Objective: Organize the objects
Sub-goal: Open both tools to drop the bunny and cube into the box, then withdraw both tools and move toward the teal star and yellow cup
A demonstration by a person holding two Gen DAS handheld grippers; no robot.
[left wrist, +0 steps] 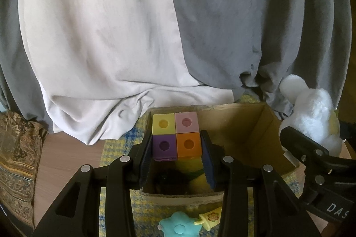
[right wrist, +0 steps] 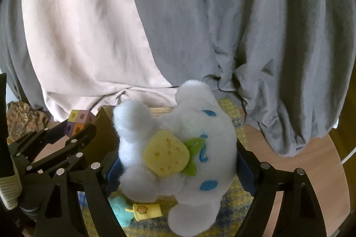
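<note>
My left gripper (left wrist: pixel 176 145) is shut on a block of four joined cubes (left wrist: pixel 175 134), yellow, pink, purple and orange, and holds it over the open cardboard box (left wrist: pixel 255 132). Yellow and dark things lie inside the box below it. My right gripper (right wrist: pixel 178 159) is shut on a white plush toy (right wrist: pixel 178 148) with blue marks and a yellow strawberry patch, held above the mat to the right of the box. The plush shows at the right edge of the left wrist view (left wrist: pixel 311 112). The cube block and left gripper show at the left of the right wrist view (right wrist: pixel 77 123).
A teal flower toy (left wrist: pixel 178 225) and a small yellow bottle toy (left wrist: pixel 211 219) lie on the yellow-blue mat (left wrist: pixel 115 148) in front of the box. White and grey curtains (left wrist: pixel 133 36) hang behind. A patterned cushion (left wrist: pixel 15 159) lies at left on the wooden floor.
</note>
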